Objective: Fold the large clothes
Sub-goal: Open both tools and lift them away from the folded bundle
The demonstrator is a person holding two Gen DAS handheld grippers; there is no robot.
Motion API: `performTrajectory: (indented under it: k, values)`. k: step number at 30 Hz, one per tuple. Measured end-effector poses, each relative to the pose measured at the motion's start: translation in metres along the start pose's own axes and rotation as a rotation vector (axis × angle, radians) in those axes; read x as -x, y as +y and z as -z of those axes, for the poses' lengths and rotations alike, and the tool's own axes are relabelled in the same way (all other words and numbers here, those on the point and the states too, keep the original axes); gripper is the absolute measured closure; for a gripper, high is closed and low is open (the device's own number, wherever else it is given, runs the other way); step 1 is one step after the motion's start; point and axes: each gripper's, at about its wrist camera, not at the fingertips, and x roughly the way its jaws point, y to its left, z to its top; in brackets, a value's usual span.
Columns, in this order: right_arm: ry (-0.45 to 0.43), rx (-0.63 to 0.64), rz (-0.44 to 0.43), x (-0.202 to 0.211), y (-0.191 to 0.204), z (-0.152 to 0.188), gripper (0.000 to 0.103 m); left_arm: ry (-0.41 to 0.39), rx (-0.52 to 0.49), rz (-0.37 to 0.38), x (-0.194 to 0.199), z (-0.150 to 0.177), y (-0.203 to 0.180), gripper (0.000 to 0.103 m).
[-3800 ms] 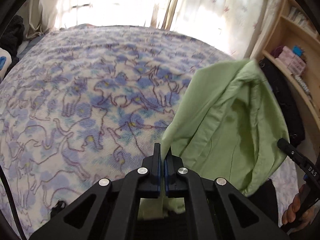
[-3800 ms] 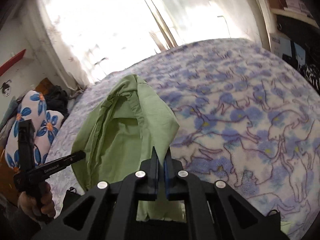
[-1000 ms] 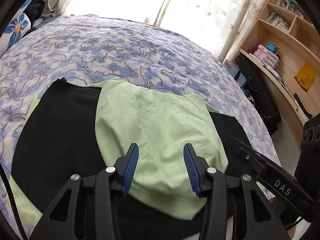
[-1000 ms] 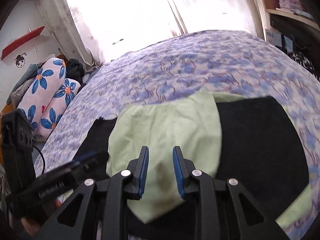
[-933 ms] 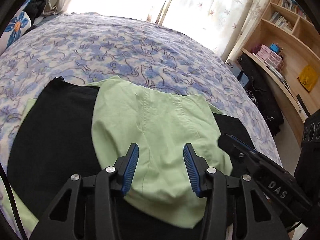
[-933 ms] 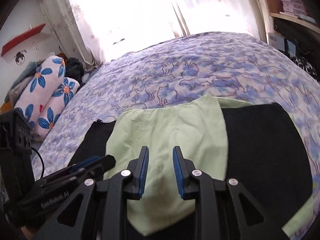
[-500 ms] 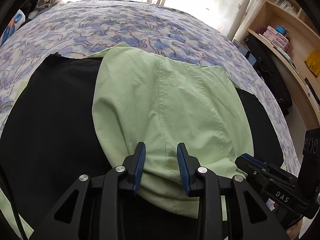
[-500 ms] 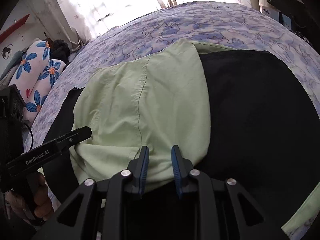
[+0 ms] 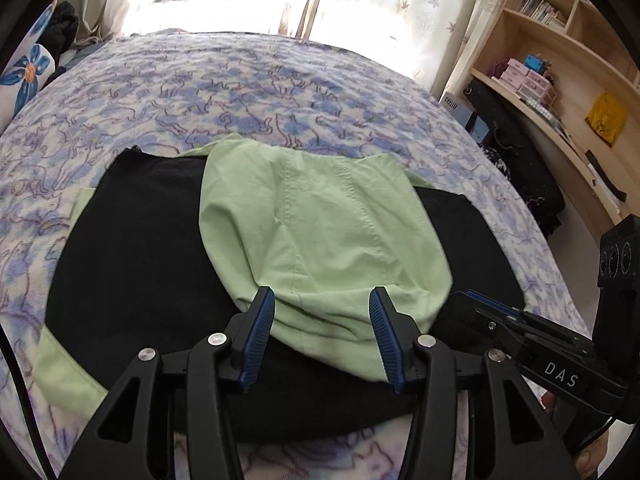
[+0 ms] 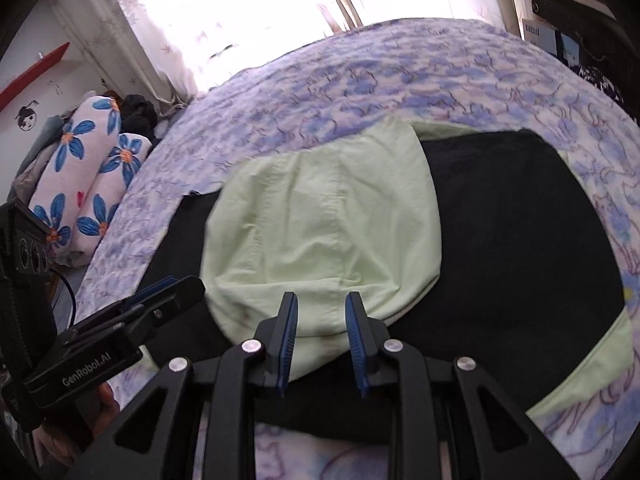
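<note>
Currently the green garment point(image 9: 320, 240) lies folded into a rounded, dome-shaped pad on top of a flat black cloth point(image 9: 136, 264), both on the bed blanket point(image 9: 256, 84). Green fabric is thin woven cotton by the look of it, with stitched seams running lengthwise and soft creases bunched at the near edge. Black cloth is matte, no visible texture, roughly rectangular; pale green strips of another layer stick out at its corners. Blanket is fleecy, white with blue and purple cat outlines.

Left gripper point(image 9: 322, 312): jaws have just been opening, now spread wide, ribbed blue pads point(image 9: 260, 336) straddling the near hem of the green garment without pressing it. Nothing gripped.

Right gripper point(image 10: 320, 312): jaws narrower but parted, pads clear of the fabric, hovering over the same near hem. Not gripping either.

Flowered pillows point(image 10: 84, 168) sit off the bed's left side; wooden shelves point(image 9: 560, 40) on the right.
</note>
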Motion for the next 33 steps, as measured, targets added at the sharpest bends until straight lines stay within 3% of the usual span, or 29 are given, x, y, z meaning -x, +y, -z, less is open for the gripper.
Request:
performTrajectory:
  k: [5, 16, 25, 28, 33]
  values:
    - [-0.093, 0.045, -0.034, 0.057, 0.027, 0.002, 0.078, -0.032, 0.03, -0.038, 0.047, 0.008, -0.004, 0.038]
    - [-0.188, 0.208, -0.005, 0.156, 0.066, 0.03, 0.078, -0.106, 0.098, -0.06, 0.141, 0.038, 0.002, 0.037]
    - [-0.259, 0.4, 0.136, 0.229, 0.083, 0.052, 0.078, -0.142, 0.08, -0.059, 0.176, 0.061, -0.006, 0.032]
    - [-0.25, 0.424, 0.166, 0.236, 0.082, 0.059, 0.078, -0.122, 0.073, -0.07, 0.176, 0.068, -0.006, 0.031]
    - [-0.13, 0.451, 0.207, 0.21, 0.073, 0.075, 0.078, -0.068, 0.079, -0.081, 0.165, 0.082, -0.003, 0.03]
